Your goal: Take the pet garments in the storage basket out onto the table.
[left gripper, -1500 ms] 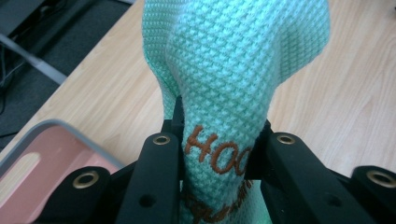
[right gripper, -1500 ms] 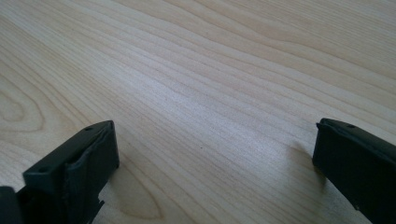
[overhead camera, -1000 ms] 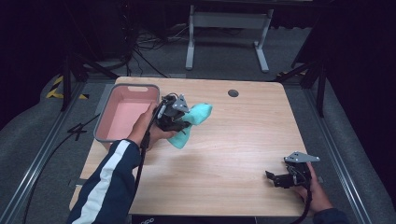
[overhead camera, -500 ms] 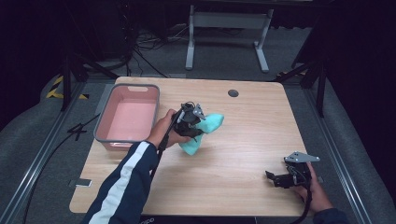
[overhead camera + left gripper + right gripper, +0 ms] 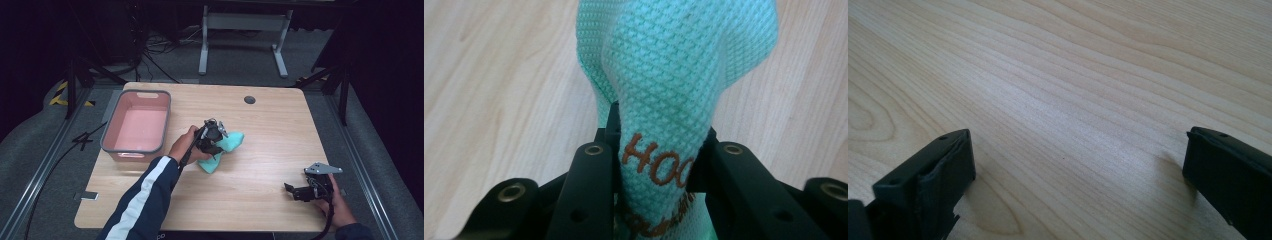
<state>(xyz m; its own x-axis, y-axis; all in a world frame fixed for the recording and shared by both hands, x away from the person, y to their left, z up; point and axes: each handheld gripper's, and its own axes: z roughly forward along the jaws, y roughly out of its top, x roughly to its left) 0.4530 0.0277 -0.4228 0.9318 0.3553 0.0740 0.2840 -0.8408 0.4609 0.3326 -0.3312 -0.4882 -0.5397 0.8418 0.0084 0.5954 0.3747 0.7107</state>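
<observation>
Left tool (image 5: 216, 141) clamped on teal cloth (image 5: 226, 146) — has carried it away from pink bin (image 5: 136, 125), lower, toward table (image 5: 260, 130) centre. Likely laying it out next; right tool (image 5: 295, 191) sits idle, jaws apart.

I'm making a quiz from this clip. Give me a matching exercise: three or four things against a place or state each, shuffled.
1. left gripper
2. right gripper
3. pink bin
4. teal cloth

a. stands at the table's left side
b. jaws open over bare wood
c. pinched between black jaws
d. shut on fabric

Pairs: 1-d, 2-b, 3-a, 4-c
</observation>
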